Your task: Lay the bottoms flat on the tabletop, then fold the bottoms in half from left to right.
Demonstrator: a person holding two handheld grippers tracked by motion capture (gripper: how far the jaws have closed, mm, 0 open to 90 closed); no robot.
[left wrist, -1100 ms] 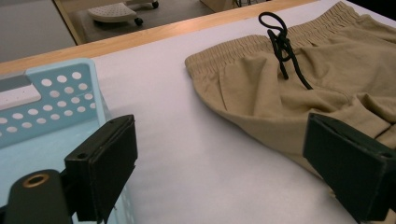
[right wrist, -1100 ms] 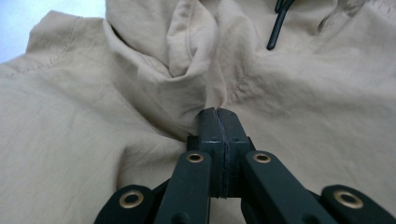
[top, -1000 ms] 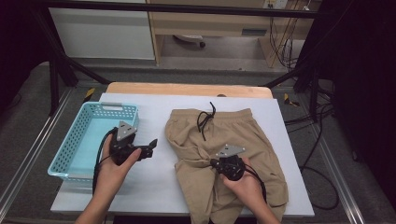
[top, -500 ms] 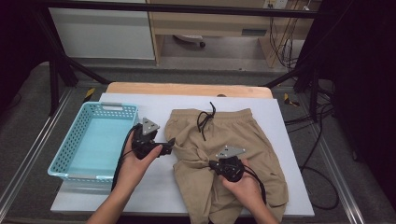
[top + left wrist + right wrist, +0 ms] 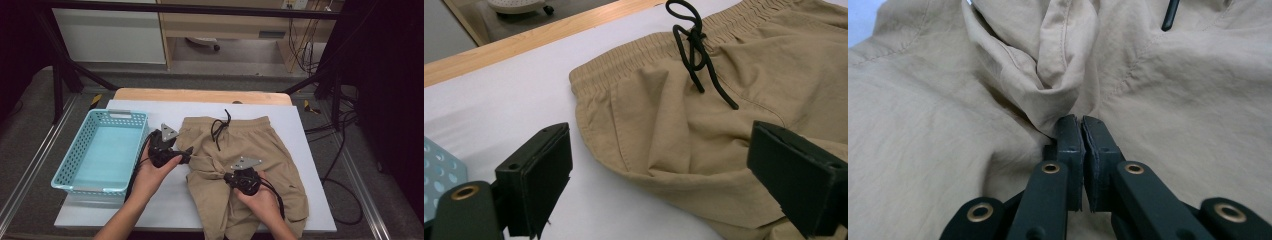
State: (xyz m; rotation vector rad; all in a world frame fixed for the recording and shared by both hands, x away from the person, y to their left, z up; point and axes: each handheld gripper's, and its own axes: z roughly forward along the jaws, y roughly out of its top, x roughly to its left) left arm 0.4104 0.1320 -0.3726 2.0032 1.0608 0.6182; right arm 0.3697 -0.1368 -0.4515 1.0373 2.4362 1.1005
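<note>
Your shorts (image 5: 240, 160) lie spread on the white worktop (image 5: 310, 145), just right of the blue basket (image 5: 100, 155), waistband away from you and the black drawstring (image 5: 221, 129) trailing over the front. The legs reach toward your edge of the worktop.

Your right gripper (image 5: 227, 176) sits on the middle of the shorts, below the drawstring. Its fingers (image 5: 1070, 145) are pressed almost together, and a raised fold of tan cloth bunches right at their tips; they have it pinched, with only a thin slit left between the pads.

Your left gripper (image 5: 189, 154) is at the left edge of the shorts, between them and the basket. Its fingers (image 5: 544, 175) stand wide apart and grip nothing: one hangs over bare worktop just left of the shorts, the other over the cloth, with the side seam and hip of the shorts lying between them.
</note>
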